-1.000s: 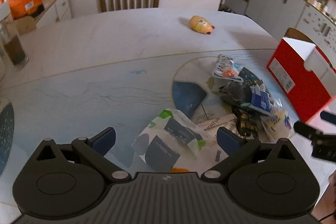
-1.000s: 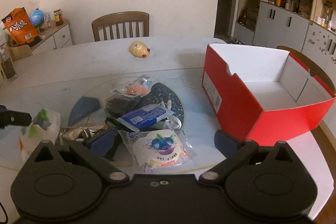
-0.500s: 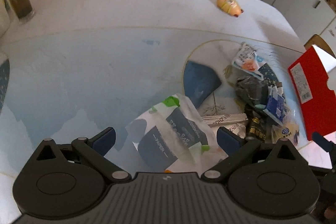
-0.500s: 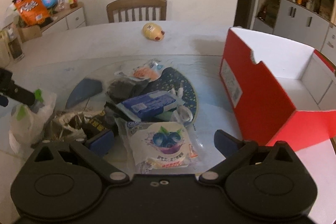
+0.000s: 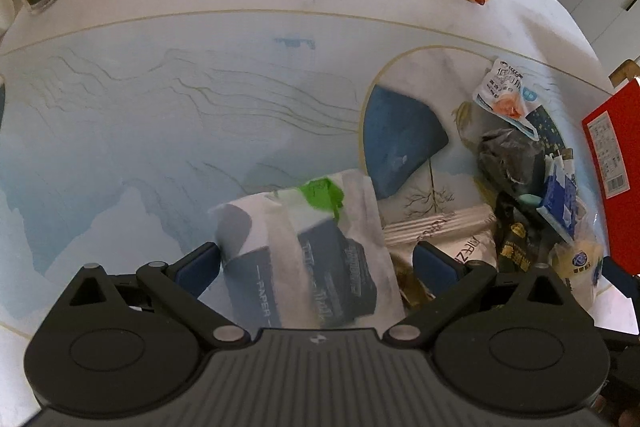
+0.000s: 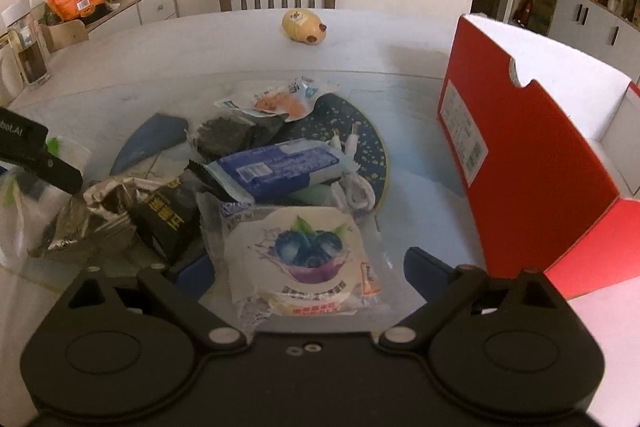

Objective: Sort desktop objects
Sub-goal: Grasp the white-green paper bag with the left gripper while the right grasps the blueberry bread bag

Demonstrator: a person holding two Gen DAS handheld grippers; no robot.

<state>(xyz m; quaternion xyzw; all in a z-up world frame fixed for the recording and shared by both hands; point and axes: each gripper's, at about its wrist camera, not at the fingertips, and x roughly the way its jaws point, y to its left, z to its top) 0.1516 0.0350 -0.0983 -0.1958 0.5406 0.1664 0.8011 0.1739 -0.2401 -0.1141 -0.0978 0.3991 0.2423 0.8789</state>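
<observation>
The blueberry pack (image 6: pixel 308 259) lies on the desk (image 6: pixel 200 43) between the right tool's (image 6: pixel 308 271) closing, not yet touching fingers, long axis running away from it. The open left tool (image 5: pixel 316 263) straddles the tissue pack (image 5: pixel 308 255).

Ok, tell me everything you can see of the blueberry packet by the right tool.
The blueberry packet is a clear, crinkly plastic wrapper around a round pale cake, printed with blueberries and a red strip of text. It lies flat on the table, sealed, its far edge against the snack pile. The right tool straddles it, closing, pads not touching it.
</observation>
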